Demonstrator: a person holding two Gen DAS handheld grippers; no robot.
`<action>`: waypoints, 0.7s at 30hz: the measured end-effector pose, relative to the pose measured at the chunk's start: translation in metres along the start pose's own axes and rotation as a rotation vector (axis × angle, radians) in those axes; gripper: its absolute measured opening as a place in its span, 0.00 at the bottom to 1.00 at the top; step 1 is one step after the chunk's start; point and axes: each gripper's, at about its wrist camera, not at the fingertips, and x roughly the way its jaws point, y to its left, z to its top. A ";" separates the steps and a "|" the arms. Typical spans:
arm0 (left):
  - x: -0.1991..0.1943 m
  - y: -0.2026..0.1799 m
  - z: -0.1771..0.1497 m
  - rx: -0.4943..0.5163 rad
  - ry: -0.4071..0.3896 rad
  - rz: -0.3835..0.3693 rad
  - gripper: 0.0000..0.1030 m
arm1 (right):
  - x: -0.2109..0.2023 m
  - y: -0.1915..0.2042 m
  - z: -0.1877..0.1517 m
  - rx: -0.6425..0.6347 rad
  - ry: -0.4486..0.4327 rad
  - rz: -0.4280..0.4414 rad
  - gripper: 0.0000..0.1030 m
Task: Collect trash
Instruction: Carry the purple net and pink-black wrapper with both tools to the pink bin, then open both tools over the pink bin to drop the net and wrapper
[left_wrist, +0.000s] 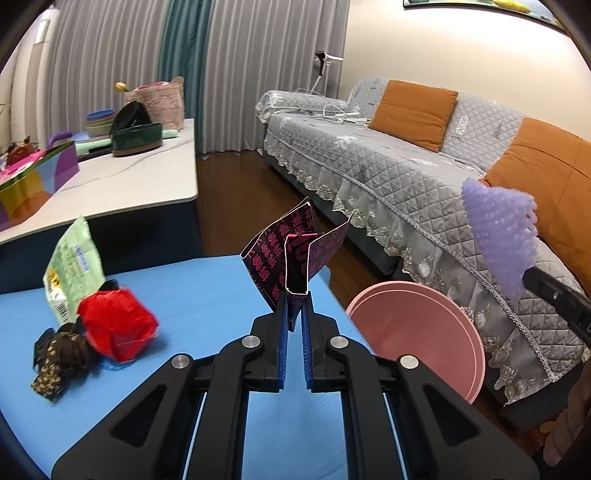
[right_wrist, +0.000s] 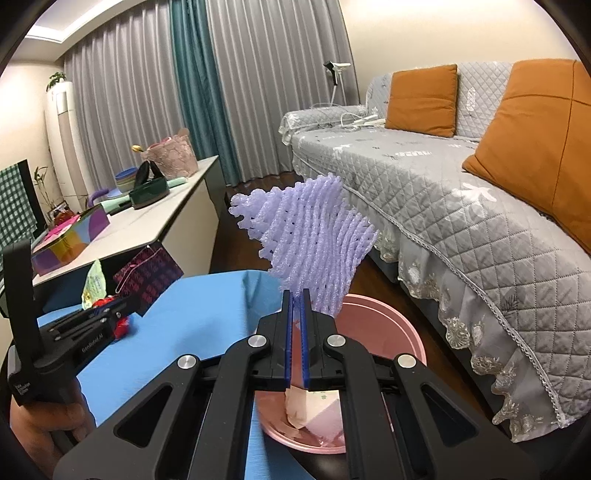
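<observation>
My left gripper (left_wrist: 294, 295) is shut on a black-and-pink folded wrapper (left_wrist: 291, 251), held above the right part of the blue mat (left_wrist: 207, 295). My right gripper (right_wrist: 296, 293) is shut on a purple foam fruit net (right_wrist: 314, 236), raised over the pink bin (right_wrist: 391, 325) beside the mat; the net (left_wrist: 498, 225) also shows at the right of the left wrist view. White and pink scraps (right_wrist: 314, 410) lie inside the bin. On the mat's left remain a green packet (left_wrist: 72, 266), a red crumpled wrapper (left_wrist: 116, 325) and a dark patterned wrapper (left_wrist: 59, 358).
A grey quilted sofa (left_wrist: 406, 184) with orange cushions runs along the right. A white table (left_wrist: 122, 181) behind the mat carries a green round box, bowls, a pink basket and a colourful box. Dark wood floor lies between them. A hand (right_wrist: 44, 417) holds the left gripper.
</observation>
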 end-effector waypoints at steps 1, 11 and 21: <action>0.002 -0.002 0.001 0.001 0.000 -0.003 0.07 | 0.001 -0.002 0.000 0.003 0.002 -0.003 0.04; 0.019 -0.034 0.008 0.043 0.003 -0.045 0.07 | 0.008 -0.018 -0.005 0.040 0.039 -0.010 0.04; 0.039 -0.071 0.012 0.088 0.024 -0.099 0.07 | 0.019 -0.026 -0.010 0.053 0.077 -0.017 0.04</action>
